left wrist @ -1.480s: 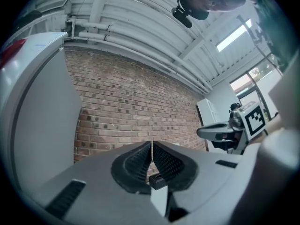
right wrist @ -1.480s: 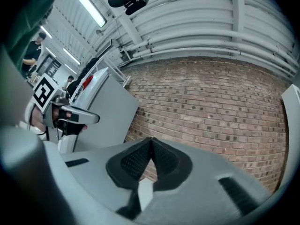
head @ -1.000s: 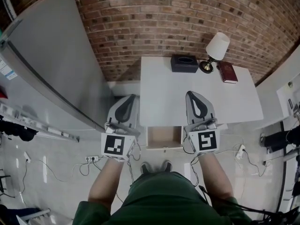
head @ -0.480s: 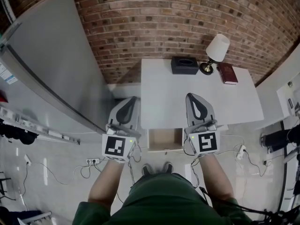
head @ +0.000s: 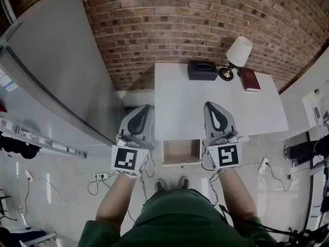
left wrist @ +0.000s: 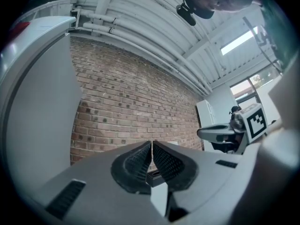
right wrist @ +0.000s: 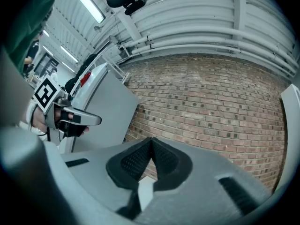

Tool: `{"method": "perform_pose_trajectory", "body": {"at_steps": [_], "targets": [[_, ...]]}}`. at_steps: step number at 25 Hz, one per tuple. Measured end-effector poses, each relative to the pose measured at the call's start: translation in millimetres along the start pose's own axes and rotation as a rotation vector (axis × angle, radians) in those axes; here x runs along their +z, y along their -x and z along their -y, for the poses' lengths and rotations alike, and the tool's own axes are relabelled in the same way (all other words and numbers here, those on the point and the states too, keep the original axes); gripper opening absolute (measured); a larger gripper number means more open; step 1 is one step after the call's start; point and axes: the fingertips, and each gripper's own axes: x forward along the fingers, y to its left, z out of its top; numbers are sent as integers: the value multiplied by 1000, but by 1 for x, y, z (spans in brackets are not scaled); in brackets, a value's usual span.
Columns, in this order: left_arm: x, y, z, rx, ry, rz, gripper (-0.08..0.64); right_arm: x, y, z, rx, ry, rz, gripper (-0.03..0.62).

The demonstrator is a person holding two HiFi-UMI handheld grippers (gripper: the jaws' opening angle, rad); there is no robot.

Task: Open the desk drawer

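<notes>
Drawer (head: 180,151) out, flanked by left gripper (head: 145,108) and right gripper (head: 210,105): both closed, empty. Box (head: 202,70), lamp (head: 238,52), book (head: 250,79) at desk (head: 180,99) rear.

Left hand-held gripper (left wrist: 152,146) seen pressed shut, nothing held, brick wall (left wrist: 131,102) faced. Grey panel (left wrist: 37,116) seen left of brick wall, right hand-held gripper (left wrist: 206,133) right of it, black box (left wrist: 155,176) below it.

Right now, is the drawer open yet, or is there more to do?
Done: the drawer sticks out from the white desk, its bare wooden inside showing. In hand: nothing; the left gripper and right gripper are both shut and empty, one on each side of it. Left: nothing that I can see.
</notes>
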Motion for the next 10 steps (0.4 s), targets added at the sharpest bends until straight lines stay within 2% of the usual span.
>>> {"method": "perform_pose_trajectory", "body": {"at_steps": [10], "targets": [[-9,6,-3,-9,11,-3,12,0,3,-6,-8,-19,-6,2]]}}
